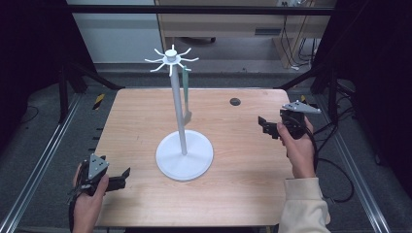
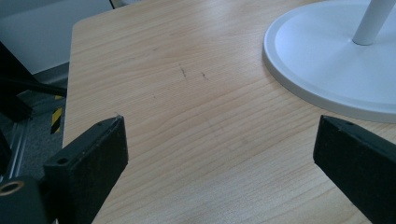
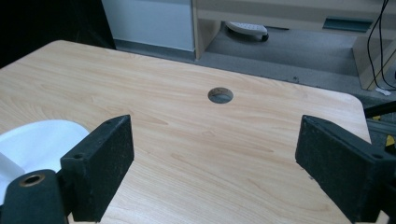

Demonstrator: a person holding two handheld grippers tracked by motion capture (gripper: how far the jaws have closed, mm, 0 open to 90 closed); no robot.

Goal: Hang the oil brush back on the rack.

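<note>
A light wooden table [image 1: 243, 160] is seen from above, with a person's two forearms coming in from the near edge, each hand holding a black two-jaw gripper. At the middle of the table stands a white hanger stand [image 1: 183, 121]: a round flat base, a thin upright pole, and a crown of short curved hooks at the top. From one hook on the far right side of the crown hangs a long, slim green-handled utensil [image 1: 186, 94], dangling just beside the pole with its lower end above the tabletop. The left gripper [image 1: 120, 180] is at the near left corner of the table, near the stand's base but apart from it; its jaws are spread wide with nothing between them, and in the left gripper view only bare wood lies in the gap, with the rim of the white base to the right. The right gripper [image 1: 265, 127] is held over the right side of the table, well apart from the stand; its jaws are likewise spread and empty. In the right gripper view a small round cable hole [image 3: 220, 94] in the tabletop sits beyond the jaws, toward the far edge.
</note>
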